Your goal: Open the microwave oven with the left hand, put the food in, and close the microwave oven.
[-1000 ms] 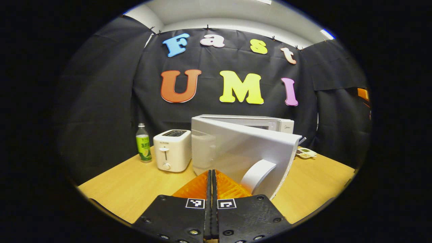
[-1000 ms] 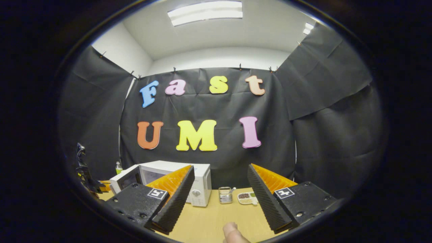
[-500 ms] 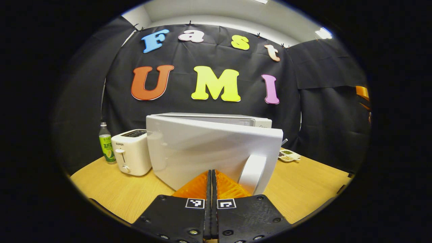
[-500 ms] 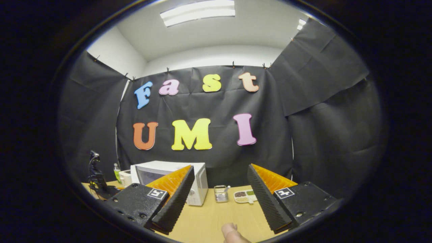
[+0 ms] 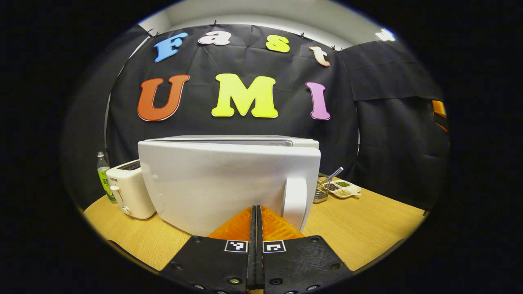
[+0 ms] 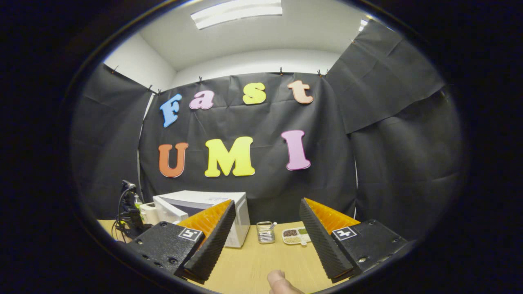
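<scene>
The white microwave (image 5: 229, 141) stands on the wooden table (image 5: 367, 228). Its door (image 5: 220, 183) hangs a small gap away from the body, with the curved handle (image 5: 295, 200) at its right end. My left gripper (image 5: 256, 209) is shut with nothing between its fingers, and its tips are right at the door's face, just left of the handle. In the right gripper view the microwave (image 6: 208, 202) sits far left with the left gripper (image 6: 128, 208) in front of it. My right gripper (image 6: 266, 206) hangs open and empty above the table. The oven's inside is hidden.
A white toaster (image 5: 130, 192) and a green-labelled bottle (image 5: 103, 171) stand left of the microwave. To its right are a small metal basket (image 5: 320, 192) and a divided dish of seeds (image 5: 342, 188). A person's fingertip (image 6: 280, 283) shows at the bottom edge.
The microwave door has swung from wide open to nearly closed, with my shut left gripper following it in. The right gripper stays open and has barely moved.
</scene>
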A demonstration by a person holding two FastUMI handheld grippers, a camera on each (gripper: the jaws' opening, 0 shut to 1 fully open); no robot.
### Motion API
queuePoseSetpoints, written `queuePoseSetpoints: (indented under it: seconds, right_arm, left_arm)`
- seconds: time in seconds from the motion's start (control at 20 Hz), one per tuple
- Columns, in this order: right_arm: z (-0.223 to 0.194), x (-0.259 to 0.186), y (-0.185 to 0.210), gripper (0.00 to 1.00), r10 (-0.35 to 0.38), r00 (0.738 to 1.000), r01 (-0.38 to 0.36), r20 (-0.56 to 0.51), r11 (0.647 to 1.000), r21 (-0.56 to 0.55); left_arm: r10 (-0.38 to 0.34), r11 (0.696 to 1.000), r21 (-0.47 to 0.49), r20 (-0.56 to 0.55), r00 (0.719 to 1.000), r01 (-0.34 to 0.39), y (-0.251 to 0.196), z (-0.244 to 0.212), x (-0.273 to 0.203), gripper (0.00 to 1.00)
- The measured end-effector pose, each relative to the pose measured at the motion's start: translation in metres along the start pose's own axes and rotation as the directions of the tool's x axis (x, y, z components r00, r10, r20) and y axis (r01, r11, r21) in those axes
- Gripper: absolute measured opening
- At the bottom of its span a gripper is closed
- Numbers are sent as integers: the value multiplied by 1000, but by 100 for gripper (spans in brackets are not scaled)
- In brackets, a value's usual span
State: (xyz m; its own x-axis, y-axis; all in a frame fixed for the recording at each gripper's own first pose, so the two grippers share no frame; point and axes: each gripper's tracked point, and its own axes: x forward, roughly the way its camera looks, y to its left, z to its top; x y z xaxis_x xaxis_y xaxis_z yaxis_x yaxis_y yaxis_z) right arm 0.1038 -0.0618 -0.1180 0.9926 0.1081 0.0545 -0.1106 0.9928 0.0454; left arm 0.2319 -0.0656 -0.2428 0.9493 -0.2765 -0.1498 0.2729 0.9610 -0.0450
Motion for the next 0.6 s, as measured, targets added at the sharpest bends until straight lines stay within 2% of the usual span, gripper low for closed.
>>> queuePoseSetpoints:
  seconds: [0.05, 0.1, 0.15, 0.2, 0.25, 0.3, 0.35, 0.4, 0.45, 0.5, 0.55, 0.6]
  right_arm:
    - [-3, 4, -3, 100, -1, 1000, 1, -4, 1000, -2]
    - [-5, 8, -5, 91, -2, 1000, 2, -7, 1000, -4]
    - [-7, 11, -7, 91, -2, 1000, 2, -13, 1000, -8]
    - [-10, 14, -10, 100, -5, 1000, 5, -21, 1000, -11]
    - [-12, 16, -12, 100, -6, 1000, 6, -25, 1000, -13]
    - [-12, 17, -14, 92, -11, 1000, 10, -27, 1000, -14]
    - [-12, 17, -16, 100, -15, 1000, 15, -27, 1000, -12]
    - [-12, 15, -18, 92, -20, 999, 20, -27, 1000, -10]
    - [-12, 15, -20, 100, -25, 999, 25, -28, 1000, -9]
    - [-12, 13, -22, 100, -31, 999, 30, -30, 999, -11]
    - [-12, 10, -23, 91, -35, 999, 34, -31, 999, -14]
    - [-11, 8, -24, 91, -37, 999, 37, -32, 999, -17]
  left_arm:
    - [4, 1000, -3, 2, 1000, -4, -1, 2, 7, 0]
    - [5, 1000, -7, 4, 1000, -5, -3, 3, 14, 0]
    - [7, 1000, -13, 2, 1000, -7, -5, 5, 22, 0]
    - [12, 1000, -19, 2, 1000, -12, -6, 5, 29, 0]
    - [20, 1000, -22, 0, 1000, -20, -6, 7, 37, 0]
    - [27, 999, -26, -3, 1000, -28, -6, 7, 45, 0]
    - [33, 999, -30, -6, 999, -34, -5, 9, 53, 0]
    - [38, 999, -33, -8, 999, -38, -6, 11, 62, 0]
    - [44, 999, -30, -7, 999, -44, -7, 12, 71, 0]
    - [53, 998, -26, -8, 999, -53, -6, 13, 77, 0]
    - [59, 998, -36, -23, 998, -60, -5, 12, 85, 0]
    - [64, 997, -47, -37, 997, -66, -5, 10, 92, 0]
